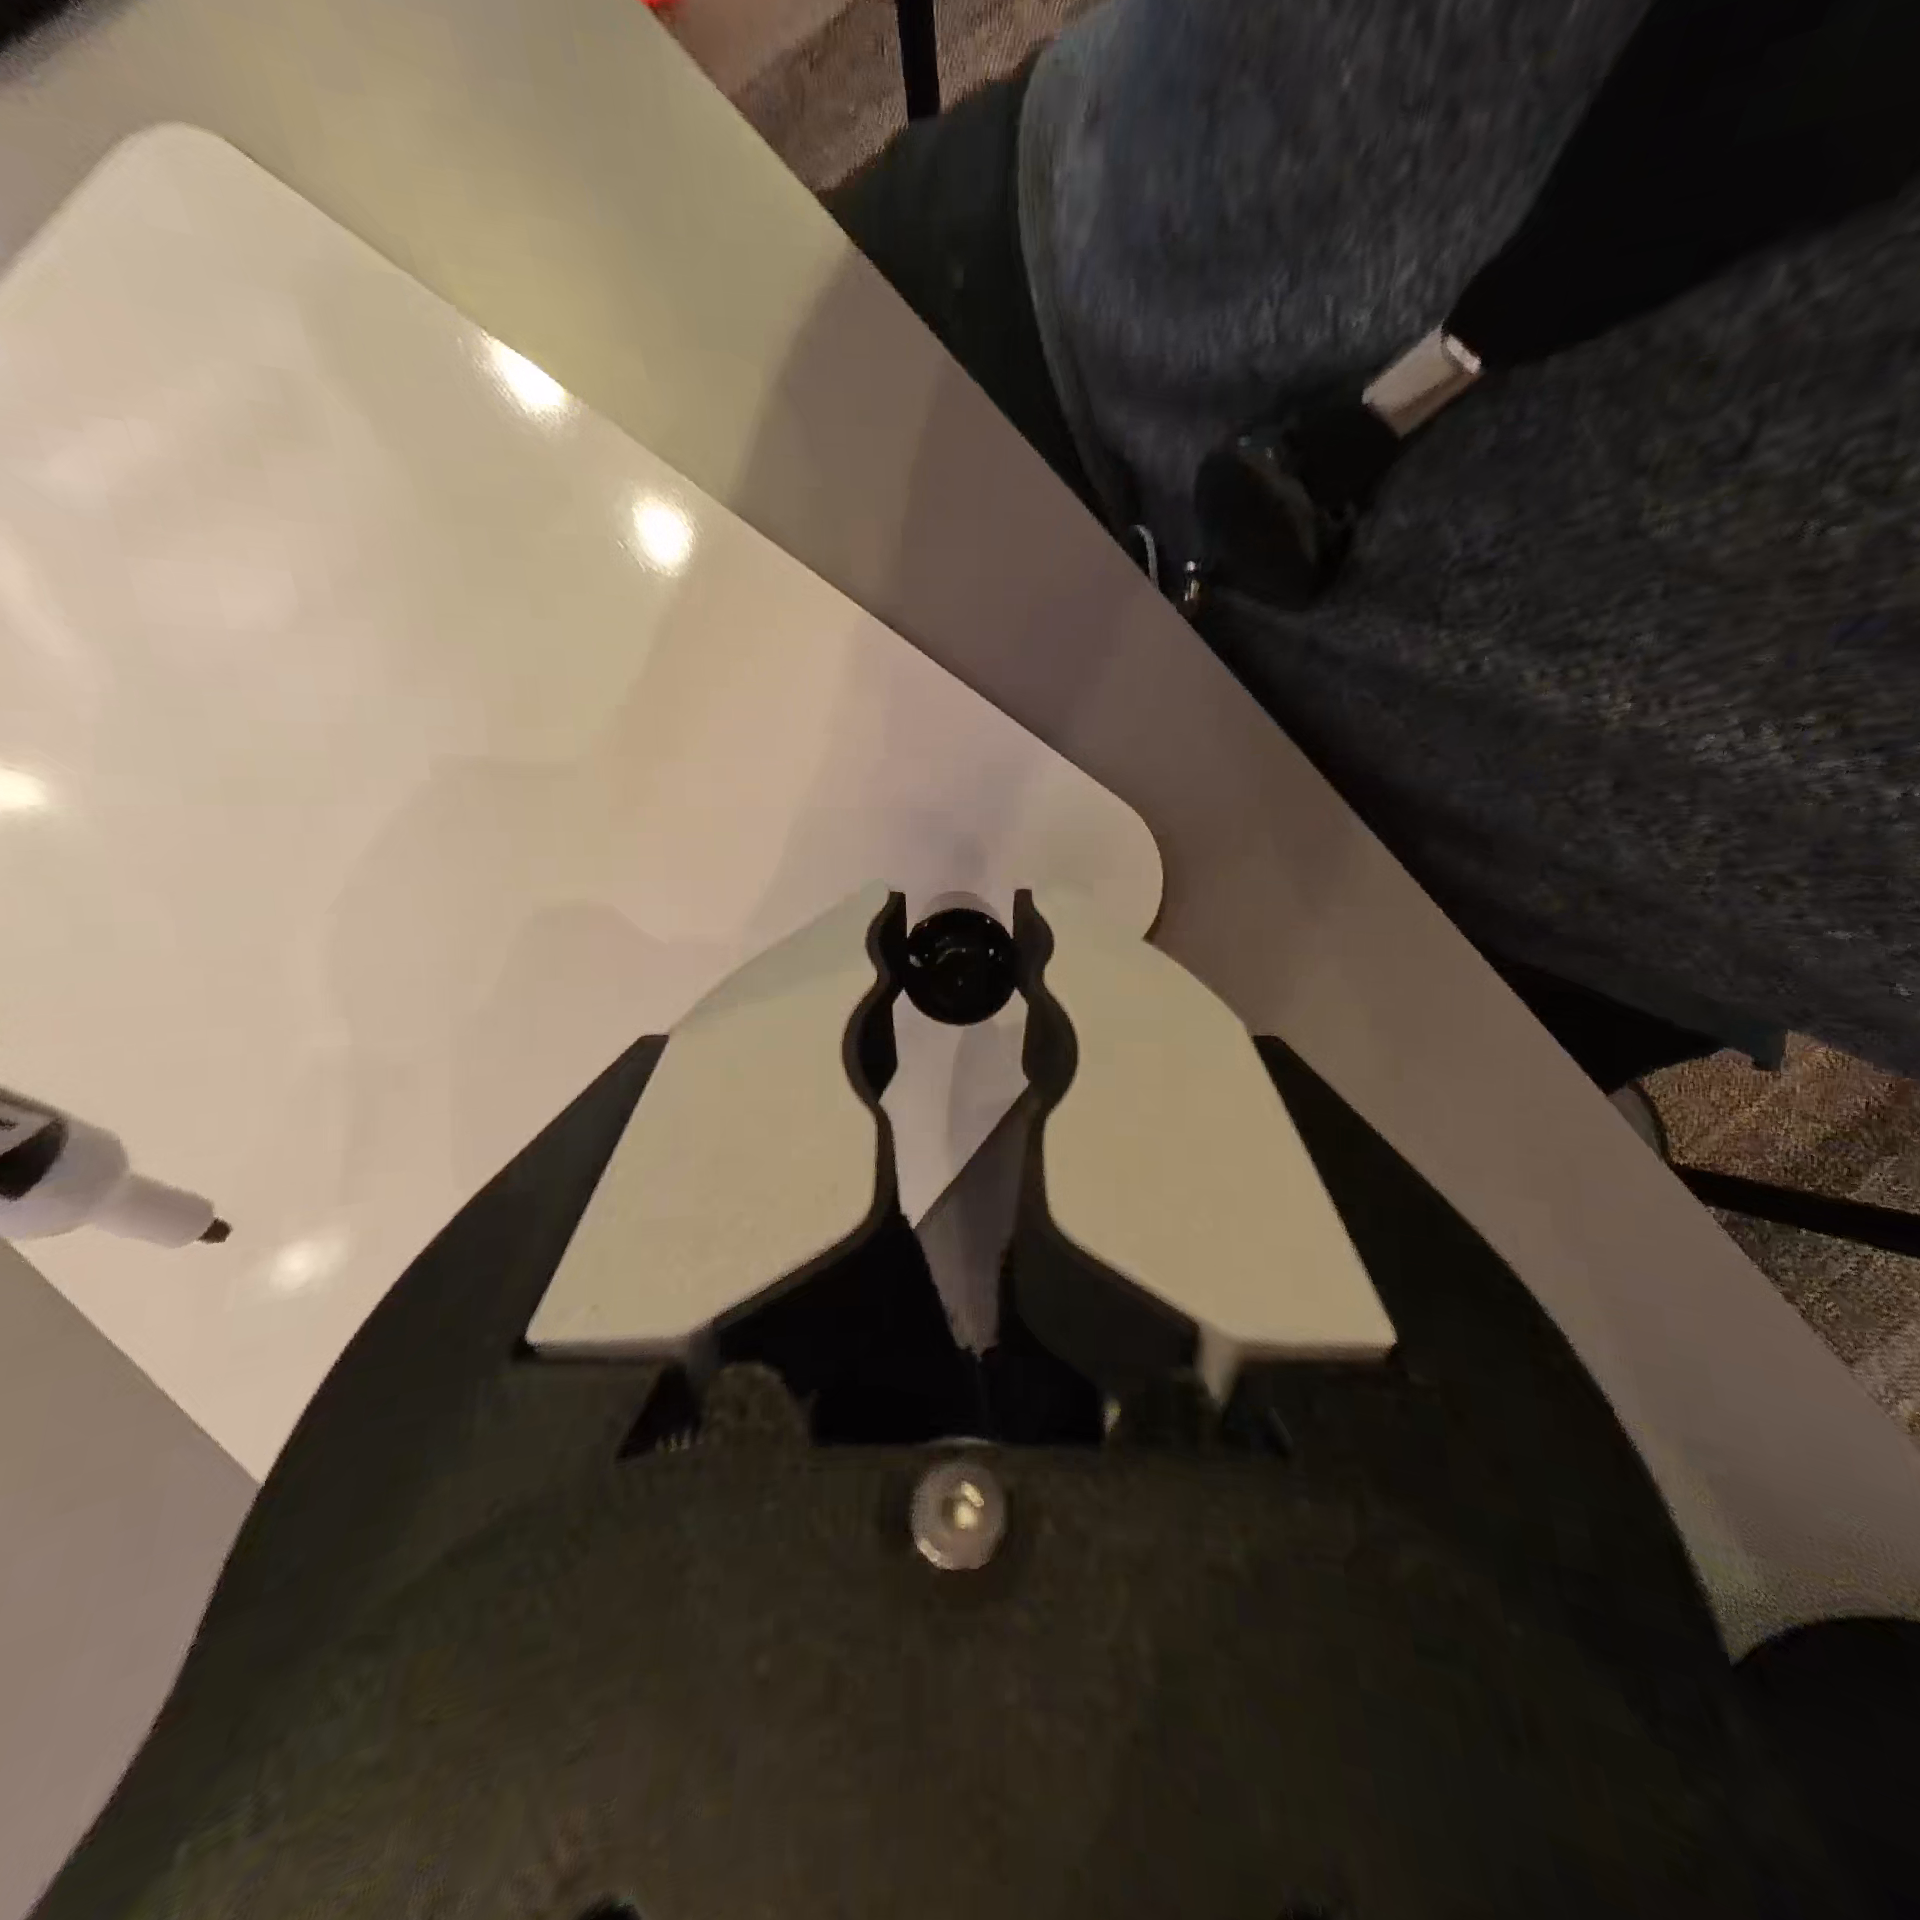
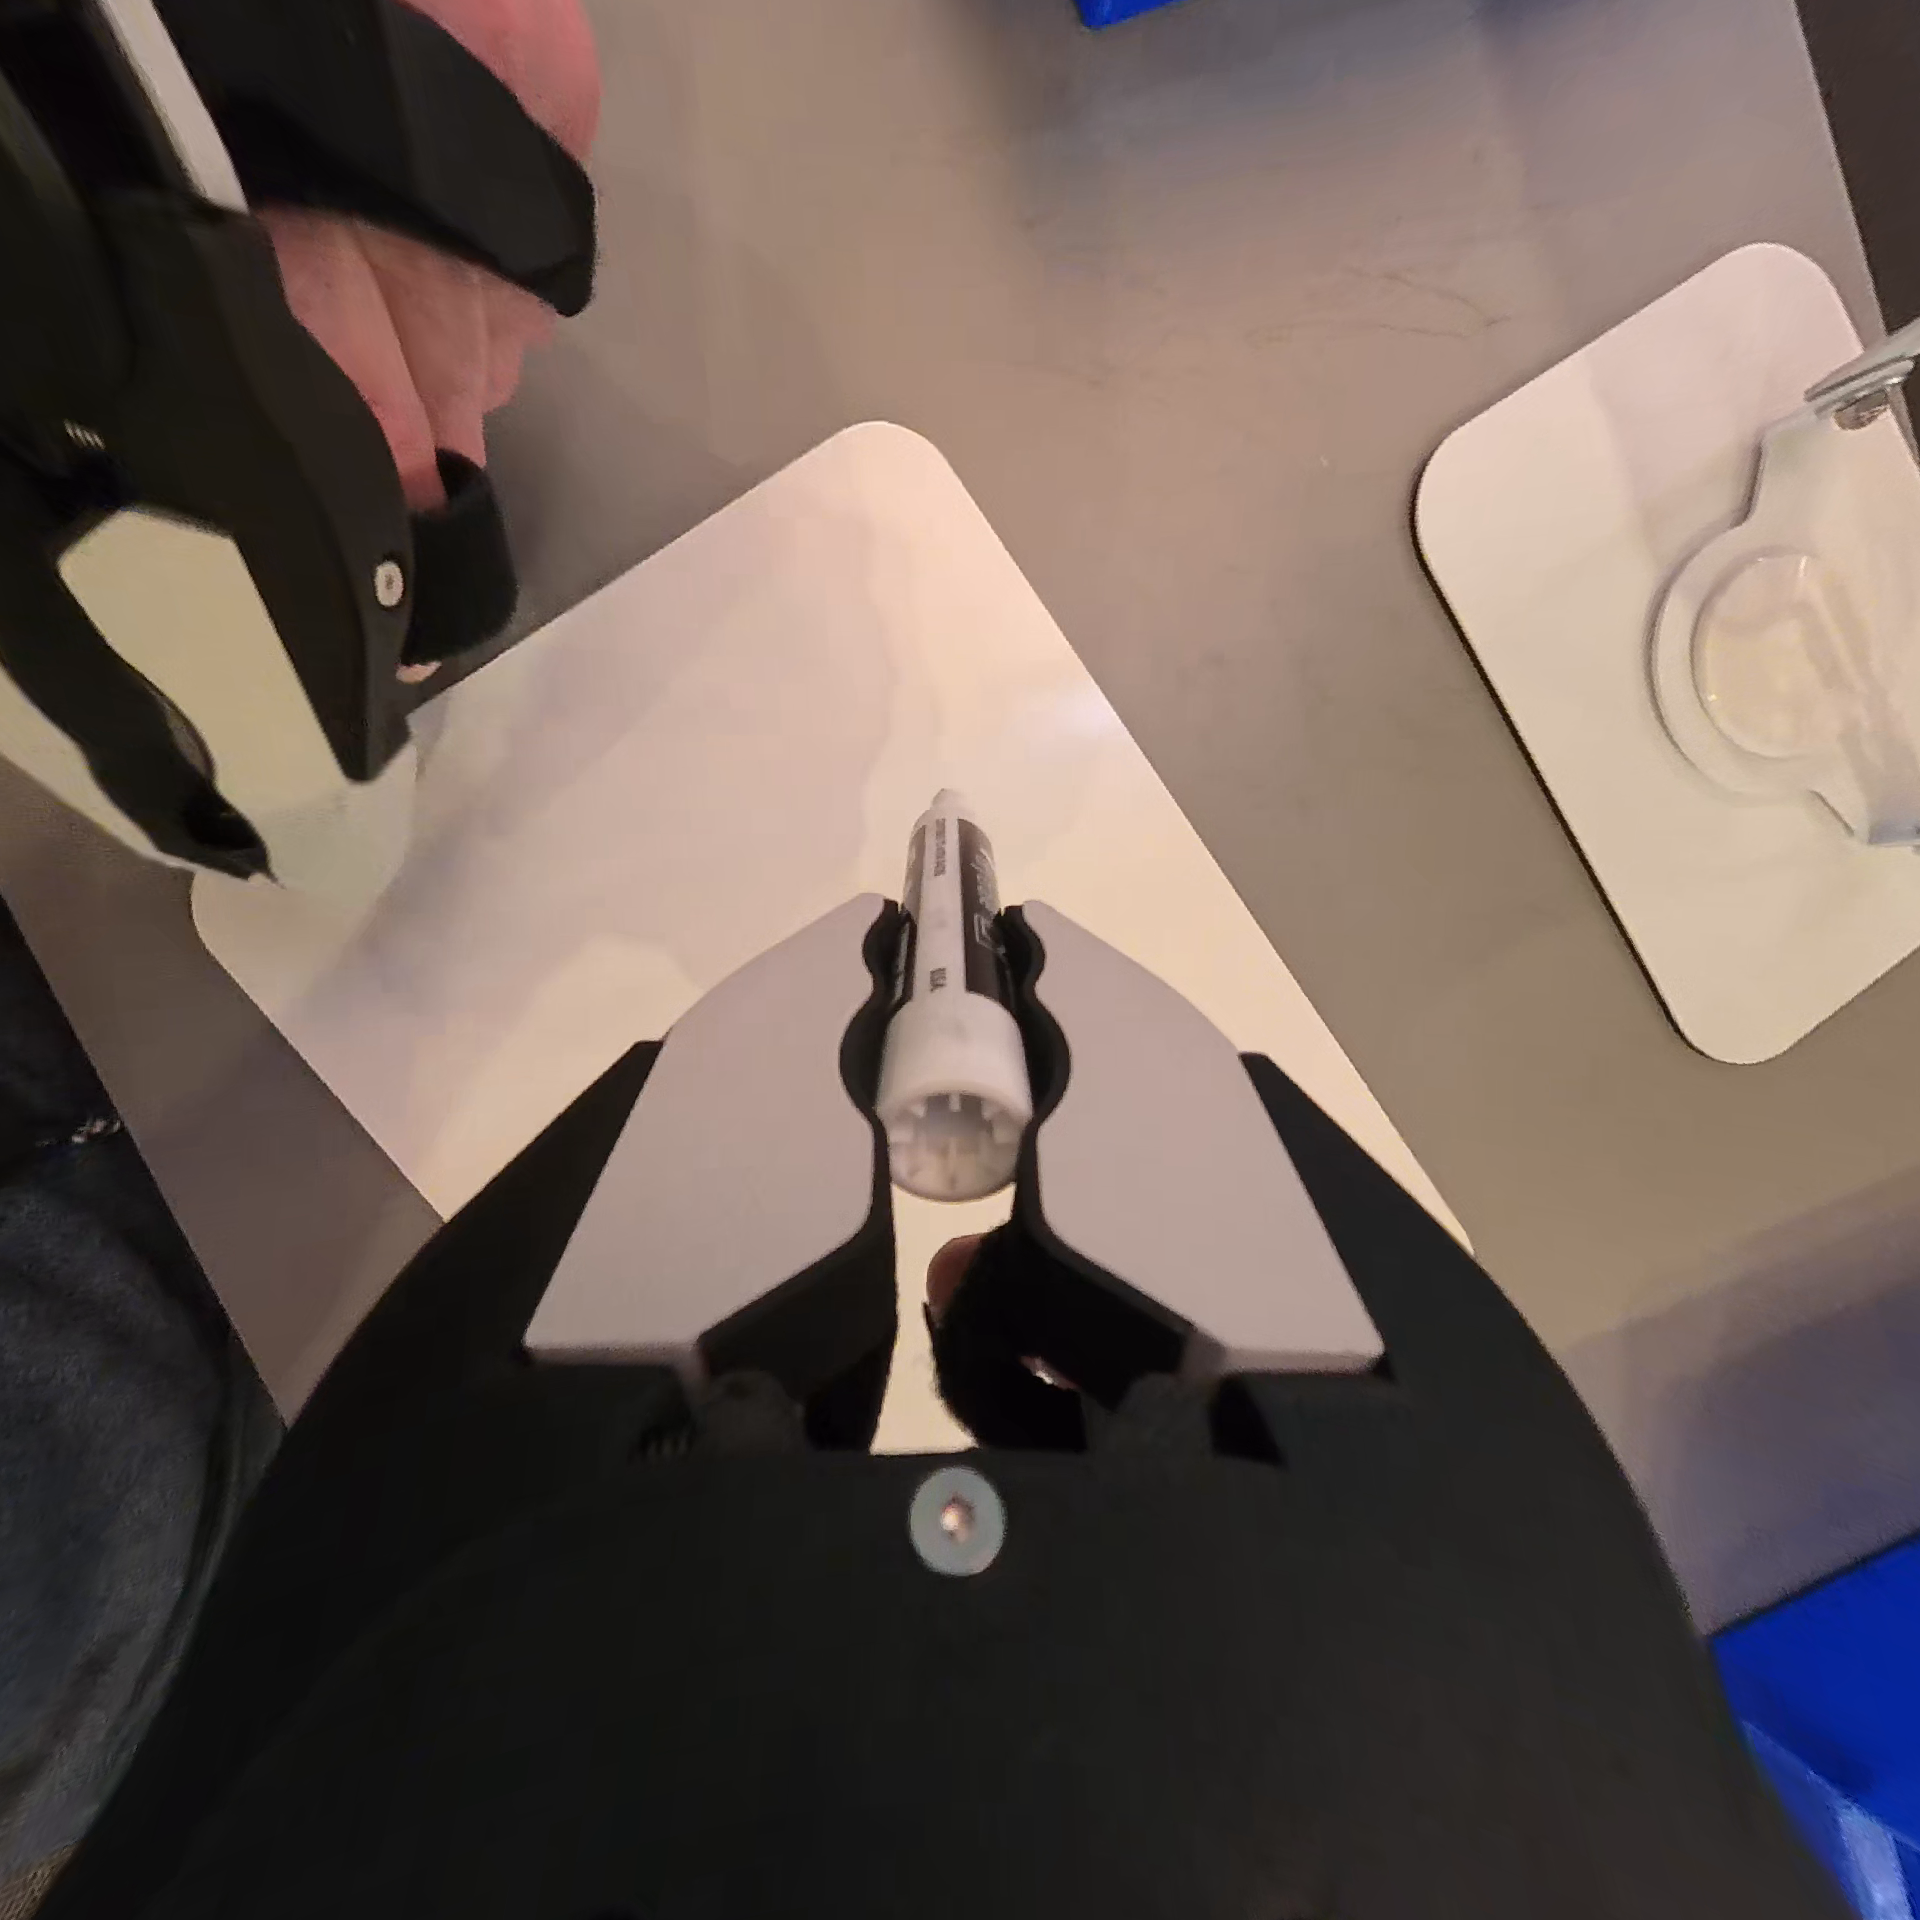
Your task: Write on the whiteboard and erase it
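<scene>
R gripper (image 2: 954, 940) clamps marker (image 2: 951, 997) over whiteboard (image 2: 644, 748).

Black hand-held gripper (image 2: 954, 977), silver screw (image 2: 957, 1522)

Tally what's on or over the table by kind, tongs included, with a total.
whiteboards: 2
marker: 1
black cap: 1
tongs: 2 (left tongs gripping the black cap, right tongs gripping the marker)
clear plastic piece: 1
blue objects: 2
Total: 9
</scene>
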Motion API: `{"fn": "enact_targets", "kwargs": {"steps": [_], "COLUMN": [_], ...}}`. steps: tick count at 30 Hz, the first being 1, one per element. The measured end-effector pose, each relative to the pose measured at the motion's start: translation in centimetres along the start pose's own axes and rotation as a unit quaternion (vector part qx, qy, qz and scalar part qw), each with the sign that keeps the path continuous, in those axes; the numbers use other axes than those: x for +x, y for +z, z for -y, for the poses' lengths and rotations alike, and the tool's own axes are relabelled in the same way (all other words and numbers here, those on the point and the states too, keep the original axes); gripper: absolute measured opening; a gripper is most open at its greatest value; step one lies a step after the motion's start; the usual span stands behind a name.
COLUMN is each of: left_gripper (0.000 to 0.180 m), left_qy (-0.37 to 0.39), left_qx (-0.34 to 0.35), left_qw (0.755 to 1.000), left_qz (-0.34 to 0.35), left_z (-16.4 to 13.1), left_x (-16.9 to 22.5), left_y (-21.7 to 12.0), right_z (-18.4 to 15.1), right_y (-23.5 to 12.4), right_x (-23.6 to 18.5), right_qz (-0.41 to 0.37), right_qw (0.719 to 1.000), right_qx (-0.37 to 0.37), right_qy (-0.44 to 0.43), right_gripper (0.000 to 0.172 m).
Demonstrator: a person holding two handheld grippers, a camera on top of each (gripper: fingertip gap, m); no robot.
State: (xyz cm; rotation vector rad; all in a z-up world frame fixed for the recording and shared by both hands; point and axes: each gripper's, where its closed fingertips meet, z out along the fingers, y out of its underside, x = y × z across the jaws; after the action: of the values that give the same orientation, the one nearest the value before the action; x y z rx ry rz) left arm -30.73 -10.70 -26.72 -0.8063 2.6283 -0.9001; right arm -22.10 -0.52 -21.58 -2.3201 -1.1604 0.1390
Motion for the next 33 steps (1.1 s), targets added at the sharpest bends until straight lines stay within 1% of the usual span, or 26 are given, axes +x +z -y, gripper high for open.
{"fn": "enact_targets", "kwargs": {"steps": [1,5,9,25,33], "left_gripper": [0.02,0.02,0.02,0.02,0.02], "left_qy": [-0.001,0.002,0.005,-0.006,-0.006], "left_qx": [-0.01,-0.041,-0.047,-0.035,-0.041], "left_qw": [1.0,0.999,0.999,0.999,0.999], "left_qz": [-0.001,0.0,-0.003,0.008,0.017], "left_z": [-0.4,-1.4,-1.6,-1.1,-1.1], "left_x": [0.2,0.5,1.2,1.5,1.6], "left_y": [0.3,1.5,2.3,2.8,2.9], "right_z": [0.1,0.8,1.1,0.9,0.8], "right_y": [0.1,0.8,1.7,3.2,3.8], "right_x": [-0.1,-0.3,-0.5,-0.4,-0.6], "right_qz": [0.0,0.005,0.011,0.018,0.016], "right_qw": [1.0,1.0,1.0,0.999,0.998], "right_qx": [-0.001,-0.005,-0.018,-0.049,-0.063], "right_qy": [-0.002,-0.005,-0.011,-0.015,-0.023], "right_gripper": [0.02,0.02,0.02,0.02,0.021]}}
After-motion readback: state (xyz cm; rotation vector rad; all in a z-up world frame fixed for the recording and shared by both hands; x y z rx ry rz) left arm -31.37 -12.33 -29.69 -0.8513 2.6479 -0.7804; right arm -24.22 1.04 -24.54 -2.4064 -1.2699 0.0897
